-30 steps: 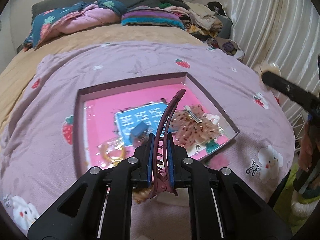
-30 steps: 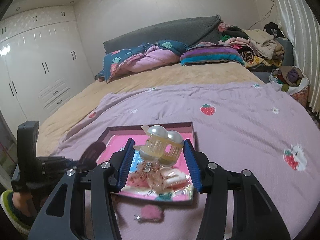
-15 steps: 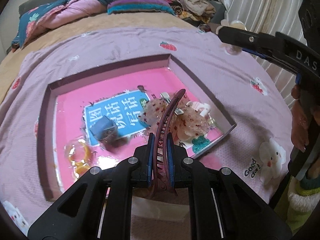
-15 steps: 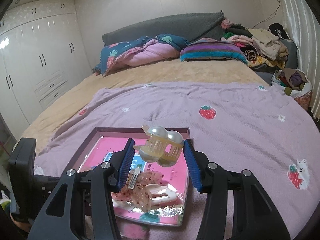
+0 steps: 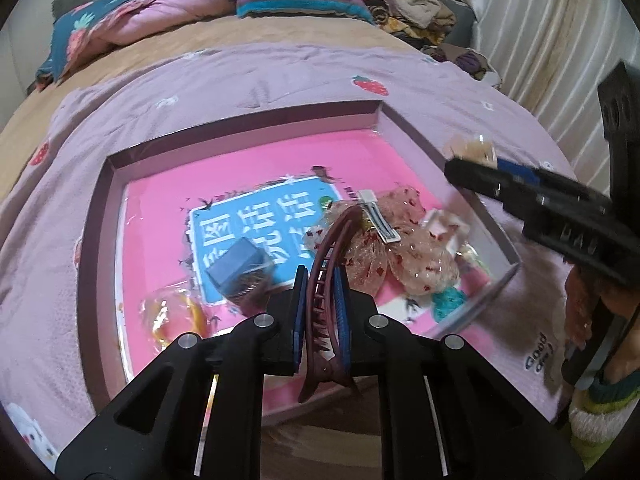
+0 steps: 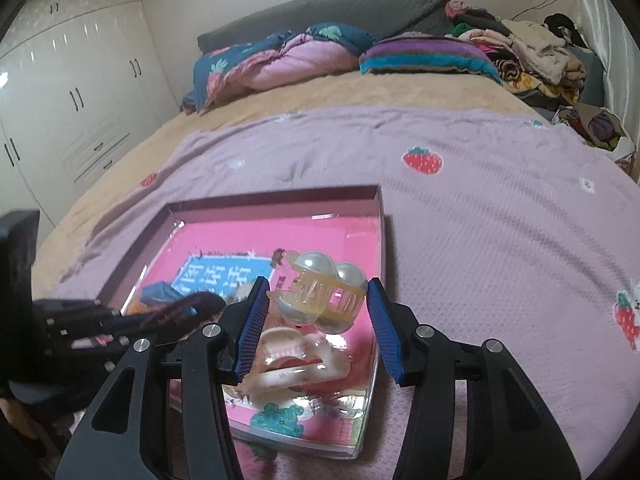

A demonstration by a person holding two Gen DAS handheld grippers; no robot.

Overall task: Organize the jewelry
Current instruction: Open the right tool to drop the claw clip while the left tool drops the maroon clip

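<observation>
A shallow box with a pink floor (image 5: 248, 160) (image 6: 280, 236) lies on a purple bedspread. My left gripper (image 5: 321, 300) is shut on a dark red curved hair clip (image 5: 326, 264) and holds it above the box's near edge. My right gripper (image 6: 316, 308) is shut on a cream claw clip with two pearls (image 6: 320, 292), above the box's right side; it also shows in the left wrist view (image 5: 472, 152). In the box lie a pink sequin bow with a metal clip (image 5: 384, 240), a blue cube (image 5: 236, 264), an amber piece (image 5: 176, 312) and a white claw clip (image 6: 296, 360).
The purple strawberry-print bedspread (image 6: 500, 208) covers the bed around the box. Pillows (image 6: 280, 60) and a heap of clothes (image 6: 532, 52) lie at the head. White wardrobes (image 6: 72, 92) stand at the left, a curtain (image 5: 552, 40) at the right.
My left gripper has moved forward over the box with the red clip. My right gripper has come lower and closer over the box's right side, still holding the pearl clip.
</observation>
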